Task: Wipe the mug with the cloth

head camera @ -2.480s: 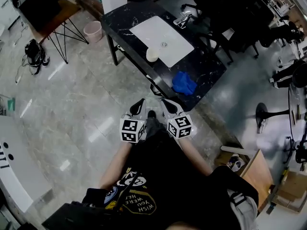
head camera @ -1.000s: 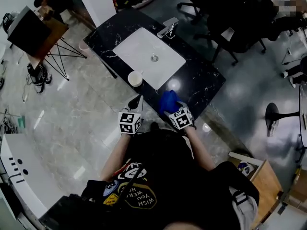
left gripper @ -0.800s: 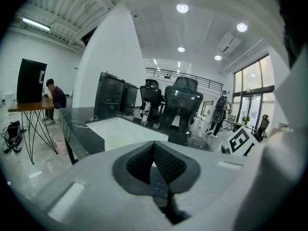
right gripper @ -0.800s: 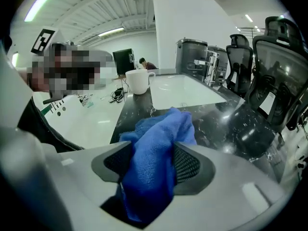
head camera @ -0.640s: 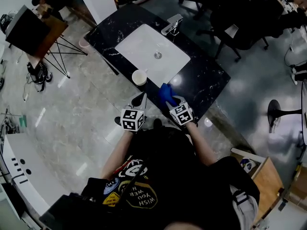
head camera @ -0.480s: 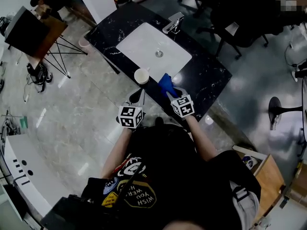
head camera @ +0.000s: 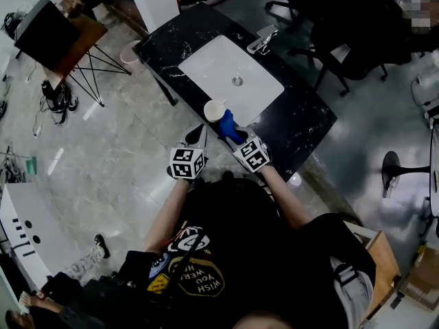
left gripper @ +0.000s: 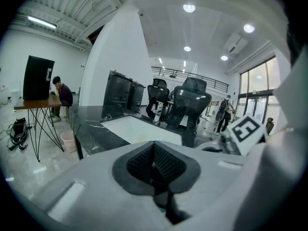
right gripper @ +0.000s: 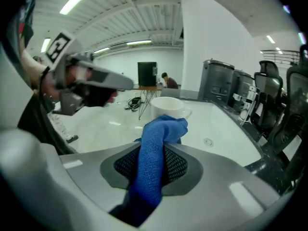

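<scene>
A white mug point(head camera: 215, 110) stands on the black marble counter point(head camera: 302, 125) at the front edge of the white sink basin point(head camera: 230, 70). My right gripper point(head camera: 234, 134) is shut on a blue cloth point(head camera: 227, 125), held just right of the mug and close to it. In the right gripper view the cloth point(right gripper: 153, 150) stands up between the pads, with the mug point(right gripper: 169, 109) right behind it. My left gripper point(head camera: 197, 136) hovers at the counter's near edge, left of the mug, its jaws together and empty point(left gripper: 154, 166).
A faucet point(head camera: 263, 40) sits at the basin's far side. Black office chairs point(head camera: 343, 19) crowd behind the counter. A pink bin point(head camera: 129, 55) and a folding table point(head camera: 51, 29) stand on the floor to the left. My left gripper's body point(right gripper: 91, 88) shows in the right gripper view.
The cloth lay on the counter's right part; my right gripper closed on it, lifted it and carried it left to the mug. The left gripper moved up to the counter edge.
</scene>
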